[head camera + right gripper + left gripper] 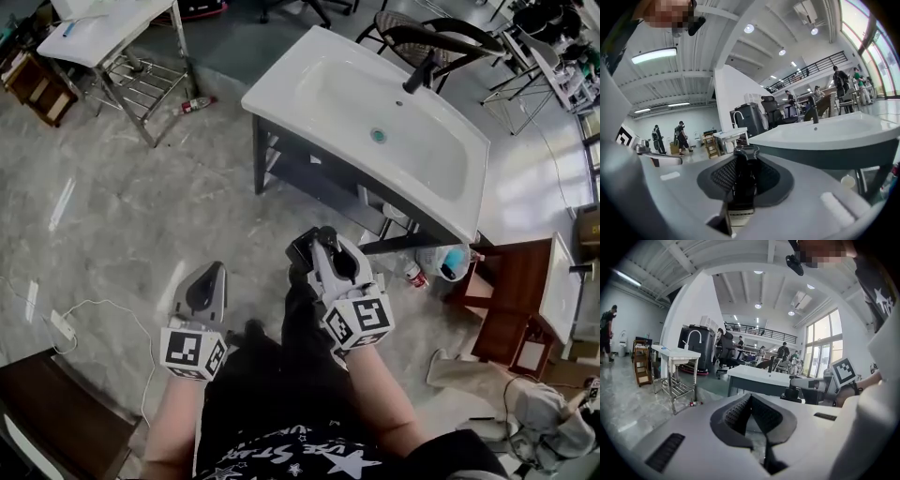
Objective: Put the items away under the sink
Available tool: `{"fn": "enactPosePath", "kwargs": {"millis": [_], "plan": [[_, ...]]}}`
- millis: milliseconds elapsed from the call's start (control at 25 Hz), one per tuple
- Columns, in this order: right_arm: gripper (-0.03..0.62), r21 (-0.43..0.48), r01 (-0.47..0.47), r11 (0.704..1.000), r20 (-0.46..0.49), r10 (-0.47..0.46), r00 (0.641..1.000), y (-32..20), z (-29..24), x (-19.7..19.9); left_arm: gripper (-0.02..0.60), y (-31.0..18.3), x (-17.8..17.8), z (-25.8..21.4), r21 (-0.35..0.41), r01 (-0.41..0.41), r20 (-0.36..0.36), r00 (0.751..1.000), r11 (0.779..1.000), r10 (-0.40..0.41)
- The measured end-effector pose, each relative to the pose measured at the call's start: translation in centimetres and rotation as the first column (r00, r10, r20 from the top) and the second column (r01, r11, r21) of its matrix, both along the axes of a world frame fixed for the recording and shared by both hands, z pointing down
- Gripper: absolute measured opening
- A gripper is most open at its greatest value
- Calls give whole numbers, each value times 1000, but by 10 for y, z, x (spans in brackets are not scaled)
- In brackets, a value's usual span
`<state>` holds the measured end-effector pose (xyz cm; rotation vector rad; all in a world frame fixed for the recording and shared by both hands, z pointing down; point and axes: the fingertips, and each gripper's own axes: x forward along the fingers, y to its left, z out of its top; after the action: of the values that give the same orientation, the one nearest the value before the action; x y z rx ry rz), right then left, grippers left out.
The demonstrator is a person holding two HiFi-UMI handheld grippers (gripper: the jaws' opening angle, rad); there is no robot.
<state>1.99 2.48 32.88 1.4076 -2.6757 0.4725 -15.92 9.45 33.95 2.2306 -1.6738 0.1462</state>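
Before the white sink [281, 82] [825, 136], a person stands with a claw in each hand, both pointed at its dark frame [309, 178]. Right gripper [328, 246] [745, 158] has its jaws narrowed on a dark bottle [302, 248] [742, 187]. The pads press the bottle's sides, its cap points ahead towards the sink, and a pale label shows at the near end. That bottle is held in the air just in front of the sink's near edge, not yet under it.

Left gripper [216, 270] [750, 397] carries nothing. Its jaws are drawn together, the ribbed pads meeting at the tip. It sits beside the right one, farther back from the sink and over bare marble floor [141, 216].

A black tap [422, 70] [814, 114] rises from the far side of the basin. By the frame's right end, a plastic bag [445, 262] and a small red-capped bottle [412, 275] lie on the floor near each other, with a wooden cabinet [525, 300] just beyond them.

Well apart, at the far left, a second sink on a metal stand [112, 37] [675, 355] has another bottle [195, 105] lying on the floor by its leg. A white power strip [62, 325] with its cord lies on the floor to the person's left. Across the hall, two people [680, 136] are seen in the distance.
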Motion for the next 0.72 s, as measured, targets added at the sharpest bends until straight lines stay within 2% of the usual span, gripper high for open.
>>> {"fn": "enactPosePath", "kwargs": {"millis": [120,320,520,720], "plan": [[81,-9,-57,998,-26,56,998,8,15,5,9,12,-7,13,-11,1,-4,1000,1000,-1],[81,-26,-93,995,-81,91,993,13,51,6,9,17,-16,42,-35,14,-27,1000,999,-15],[81,-78,-169,983,-78,163,984,-11,99,15,9,-2,-8,81,-53,-1,-18,1000,999,0],[81,-74,-203,976,-71,198,978,-53,141,25,9,-31,9,117,-62,-25,-18,1000,998,24]]}}
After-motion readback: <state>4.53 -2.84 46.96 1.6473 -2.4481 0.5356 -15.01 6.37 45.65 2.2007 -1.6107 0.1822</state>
